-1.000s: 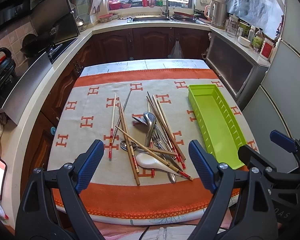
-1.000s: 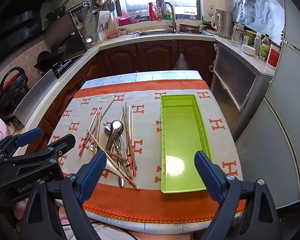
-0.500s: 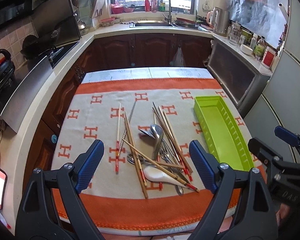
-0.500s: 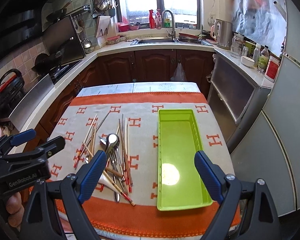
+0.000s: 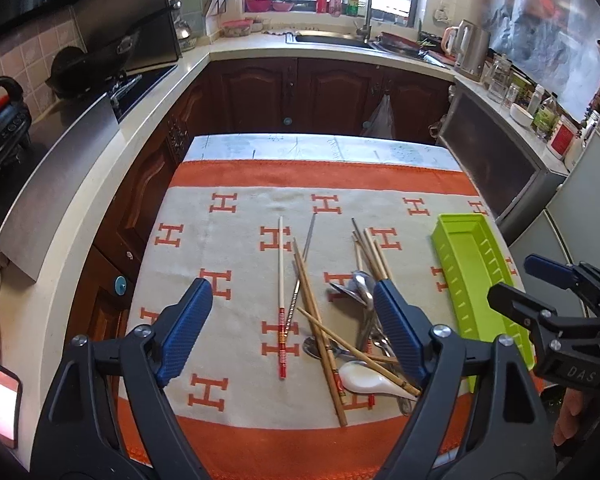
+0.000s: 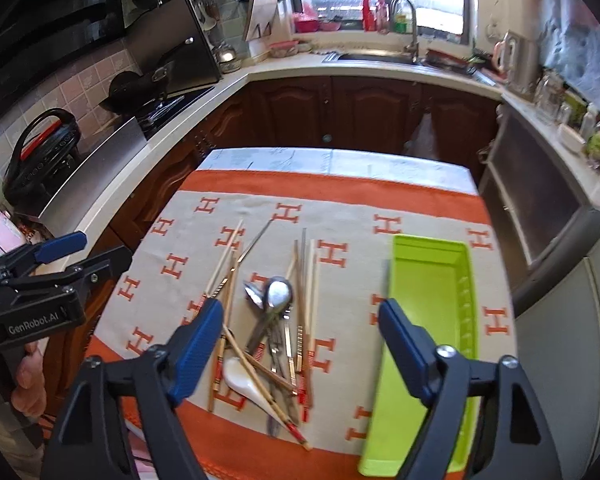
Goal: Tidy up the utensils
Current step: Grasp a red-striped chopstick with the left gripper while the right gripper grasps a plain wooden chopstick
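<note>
Both grippers are held above the near edge of a table covered by an orange-and-beige cloth [image 5: 236, 240] printed with H marks. The left gripper [image 5: 292, 332] is spread wide with nothing between its blue pads [image 5: 184, 332]. The right gripper [image 6: 300, 348] is likewise spread wide and empty; its body is also seen at the right edge of the left wrist view.

A loose pile of utensils [image 6: 276, 320] is scattered on the cloth: wooden chopsticks [image 5: 320, 332], one pale chopstick with a red end [image 5: 281, 300] lying apart to the left, metal spoons [image 6: 278, 294] crossed in the middle, and a white ceramic spoon [image 5: 368, 380] at the near end. In the left wrist view the pile is seen between the fingers and partly behind the right-hand finger. In the right wrist view it sits between the fingers, toward the left-hand one.

A green tray [image 6: 432, 280], long and shallow, is laid on the cloth just to the right of the pile, apart from it, with nothing seen inside. Its near part is hidden behind the right gripper's right-hand finger [image 6: 408, 352].
</note>
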Motion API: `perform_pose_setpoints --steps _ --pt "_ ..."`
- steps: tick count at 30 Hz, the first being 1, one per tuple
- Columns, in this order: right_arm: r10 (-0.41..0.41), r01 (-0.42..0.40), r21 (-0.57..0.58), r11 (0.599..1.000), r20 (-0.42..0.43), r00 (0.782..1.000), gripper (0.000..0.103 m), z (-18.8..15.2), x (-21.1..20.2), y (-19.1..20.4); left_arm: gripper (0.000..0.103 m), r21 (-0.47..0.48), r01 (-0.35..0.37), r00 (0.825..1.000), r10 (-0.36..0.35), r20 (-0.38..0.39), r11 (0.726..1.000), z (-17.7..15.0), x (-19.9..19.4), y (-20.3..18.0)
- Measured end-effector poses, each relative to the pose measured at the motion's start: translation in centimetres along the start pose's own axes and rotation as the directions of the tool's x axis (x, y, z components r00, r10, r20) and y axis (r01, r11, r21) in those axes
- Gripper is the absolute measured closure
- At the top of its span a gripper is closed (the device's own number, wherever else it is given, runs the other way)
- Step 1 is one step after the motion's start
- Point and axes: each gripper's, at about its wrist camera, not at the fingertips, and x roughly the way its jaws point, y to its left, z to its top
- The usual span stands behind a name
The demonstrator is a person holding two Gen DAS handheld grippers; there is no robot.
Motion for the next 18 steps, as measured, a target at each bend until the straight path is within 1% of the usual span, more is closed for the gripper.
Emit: perform_pose_setpoints --steps 2,3,4,5,7,8,10,12,16,17,18 --pt "0.045 -0.045 0.008 0.999 -0.043 0.998 0.038 0.6 2.0 0.6 0.026 -0.013 -0.008 1.000 0.008 -0.027 1.000 0.1 1.6 0.8" --pt "0.073 -0.073 0.009 0.997 -0.071 0.995 0.044 0.8 3.3 1.1 0.029 -0.022 -0.010 0.999 0.009 -0.041 1.000 0.2 2.6 1.5" --pt "0.089 -0.089 0.004 0.996 -0.093 0.992 0.048 0.8 4.2 1.6 0.035 -0.035 -0.016 0.998 0.014 -0.063 0.999 0.2 3.8 2.3" --pt "0.106 -0.109 -0.014 0.994 -0.130 0.986 0.050 0.8 5.7 2.4 0.039 -0.043 -0.015 0.996 0.011 -0.084 0.999 0.2 4.9 3.0" --pt "0.120 -0.130 -0.044 0.990 -0.178 0.977 0.058 0.5 7.6 3.7 0.053 -0.063 -0.006 0.991 -0.002 -0.132 0.998 -0.2 7.3 4.3" --pt "0.126 -0.144 -0.067 0.987 -0.213 0.969 0.060 0.0 8.9 4.6 0.056 -0.077 0.000 0.987 -0.013 -0.159 0.997 -0.5 8.4 4.9" --pt "0.128 -0.158 -0.097 0.983 -0.258 0.958 0.068 -0.9 10.3 5.6 0.064 -0.095 0.016 0.979 -0.035 -0.201 0.995 -1.3 10.4 5.8" --pt "0.119 -0.167 -0.136 0.976 -0.303 0.945 0.070 -2.1 12.0 6.8 0.065 -0.100 0.023 0.973 -0.045 -0.227 0.995 -2.1 11.9 6.3" --pt "0.090 -0.165 -0.183 0.969 -0.361 0.928 0.071 -3.7 13.9 7.4 0.065 -0.100 0.053 0.961 -0.078 -0.267 0.994 -3.6 14.5 7.0" --pt "0.080 -0.163 -0.195 0.967 -0.371 0.925 0.072 -4.1 14.4 7.7 0.065 -0.100 0.060 0.958 -0.086 -0.274 0.993 -3.8 15.1 7.0" --pt "0.071 -0.158 -0.203 0.966 -0.380 0.922 0.076 -4.4 14.7 7.7 0.065 -0.102 0.069 0.955 -0.095 -0.282 0.992 -4.1 15.6 7.0"
